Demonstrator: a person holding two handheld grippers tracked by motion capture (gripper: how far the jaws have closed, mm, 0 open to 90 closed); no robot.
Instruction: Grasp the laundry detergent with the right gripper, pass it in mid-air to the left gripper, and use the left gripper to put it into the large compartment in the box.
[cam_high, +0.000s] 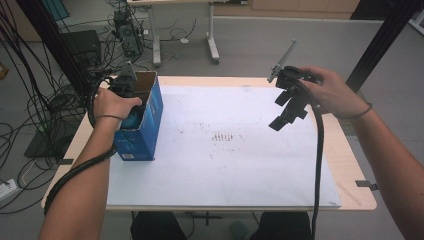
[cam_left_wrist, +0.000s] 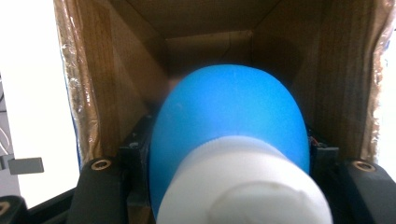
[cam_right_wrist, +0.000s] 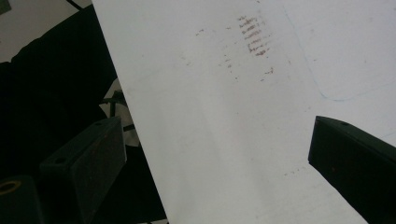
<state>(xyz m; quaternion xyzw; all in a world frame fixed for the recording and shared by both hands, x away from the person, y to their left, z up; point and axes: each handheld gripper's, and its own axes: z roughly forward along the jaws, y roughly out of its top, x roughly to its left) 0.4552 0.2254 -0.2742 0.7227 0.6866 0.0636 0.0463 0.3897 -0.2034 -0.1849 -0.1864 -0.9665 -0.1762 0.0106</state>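
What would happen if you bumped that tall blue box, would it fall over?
Probably, yes. The blue box stands tall on a narrow base, so a sideways push could tip it. Its brown cardboard walls and open top suggest it is light, so it might slide on the smooth white sheet first. The left tongs, reaching inside, may steady it.

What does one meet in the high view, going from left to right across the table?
Left claw in the person's left hand, reaching into the open blue cardboard box → patch of brown marks on the white sheet → right claw, open, held above the sheet.
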